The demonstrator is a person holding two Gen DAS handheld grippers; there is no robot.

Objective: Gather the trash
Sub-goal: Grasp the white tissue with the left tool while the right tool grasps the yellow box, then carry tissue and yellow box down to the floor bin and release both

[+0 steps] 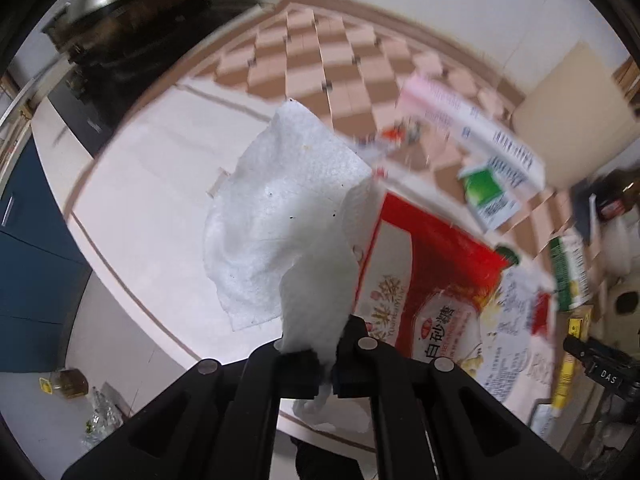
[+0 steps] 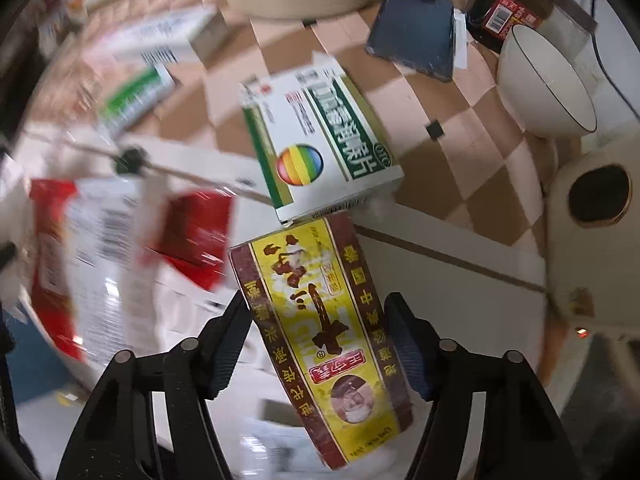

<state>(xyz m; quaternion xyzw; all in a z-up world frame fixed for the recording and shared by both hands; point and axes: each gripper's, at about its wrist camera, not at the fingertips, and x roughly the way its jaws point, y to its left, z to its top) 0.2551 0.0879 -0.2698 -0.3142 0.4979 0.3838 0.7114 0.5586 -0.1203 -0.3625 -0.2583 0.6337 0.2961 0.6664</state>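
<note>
A white paper towel (image 1: 280,216) hangs up and away from my left gripper (image 1: 324,346), which is shut on its lower corner. Behind it lies a red and white sugar bag (image 1: 432,280). In the right wrist view a yellow and brown drink carton (image 2: 316,320) lies tilted between the fingers of my right gripper (image 2: 316,300). The left fingertip (image 2: 240,304) sits at the carton's edge and a thin gap shows at the right one, so the jaws stand open around it. A green and white medicine box (image 2: 320,140) touches the carton's far end.
More boxes (image 1: 480,136) and wrappers lie on the checked cloth (image 1: 320,56). A white bowl (image 2: 544,84), a dark phone (image 2: 416,36), a brown bottle (image 2: 512,4) and a white appliance (image 2: 592,240) stand at the right. A blue cabinet front (image 1: 28,248) and a cooktop (image 1: 100,80) are at the left.
</note>
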